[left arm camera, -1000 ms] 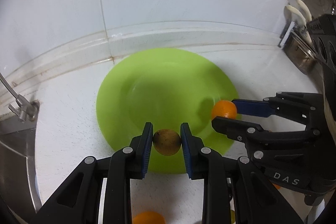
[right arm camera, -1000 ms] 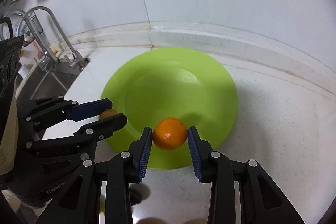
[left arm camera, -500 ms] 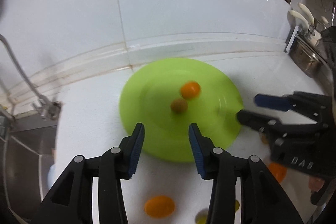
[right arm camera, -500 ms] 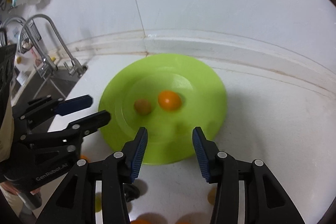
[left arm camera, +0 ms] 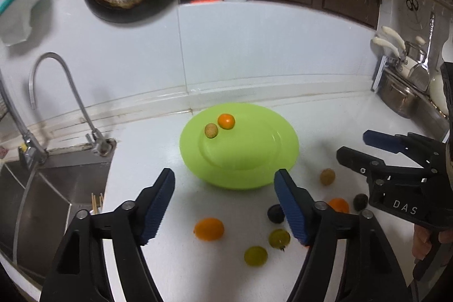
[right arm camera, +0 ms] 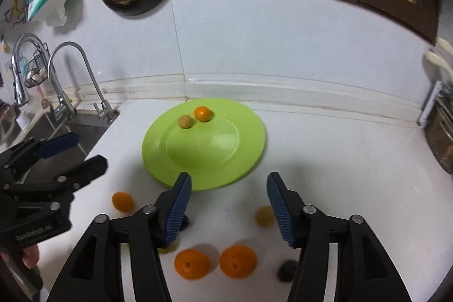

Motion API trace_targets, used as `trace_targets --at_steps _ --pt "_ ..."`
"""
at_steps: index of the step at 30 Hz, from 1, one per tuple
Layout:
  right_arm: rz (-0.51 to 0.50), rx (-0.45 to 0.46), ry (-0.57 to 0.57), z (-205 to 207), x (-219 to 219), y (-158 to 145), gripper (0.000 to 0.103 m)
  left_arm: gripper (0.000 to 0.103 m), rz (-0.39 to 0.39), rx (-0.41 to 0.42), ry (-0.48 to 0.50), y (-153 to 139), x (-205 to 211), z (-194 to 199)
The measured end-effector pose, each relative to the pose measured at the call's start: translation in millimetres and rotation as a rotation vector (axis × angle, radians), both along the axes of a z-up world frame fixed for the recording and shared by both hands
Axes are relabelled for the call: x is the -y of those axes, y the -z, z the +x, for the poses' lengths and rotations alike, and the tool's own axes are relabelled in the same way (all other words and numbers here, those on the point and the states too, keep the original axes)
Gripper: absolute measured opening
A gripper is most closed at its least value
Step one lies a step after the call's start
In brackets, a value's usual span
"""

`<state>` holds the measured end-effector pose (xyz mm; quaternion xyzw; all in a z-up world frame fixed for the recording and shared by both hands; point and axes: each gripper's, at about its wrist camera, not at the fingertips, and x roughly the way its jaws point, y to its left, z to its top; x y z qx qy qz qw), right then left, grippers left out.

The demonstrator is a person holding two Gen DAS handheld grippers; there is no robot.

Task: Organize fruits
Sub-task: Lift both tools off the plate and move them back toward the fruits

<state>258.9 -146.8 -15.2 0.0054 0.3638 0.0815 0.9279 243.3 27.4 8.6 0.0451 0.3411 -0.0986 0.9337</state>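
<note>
Beyond the black, blue-padded jaws, a lime-green plate (left arm camera: 249, 157) on the white tabletop (left arm camera: 325, 129) carries a bright orange fruit (left arm camera: 226, 121) and a speckled tan-brown one (left arm camera: 211, 130), while orange, yellow-green and near-black fruits lie nearer the jaws.

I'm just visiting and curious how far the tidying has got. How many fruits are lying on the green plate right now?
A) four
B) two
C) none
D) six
B: the green plate holds only a small orange fruit and a tan-brown fruit near its far rim; the other fruits still lie on the white counter in front of it.
</note>
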Motion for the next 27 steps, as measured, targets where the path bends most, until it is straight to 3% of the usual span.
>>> trace_targets --at_steps 11,23,27 --pt "-0.041 0.097 0.097 -56.6 12.3 -13.6 0.065 0.080 -0.010 0.047 -0.036 -5.7 0.4 -45.0" --pt "-0.099 0.151 0.215 -102.8 26.8 0.9 0.065 0.080 0.026 0.086 -0.081 17.2 3.6 -79.2" --pt "-0.121 0.143 0.240 -111.6 30.2 10.6 0.065 0.080 0.046 0.062 -0.083 30.7 6.9 -83.2"
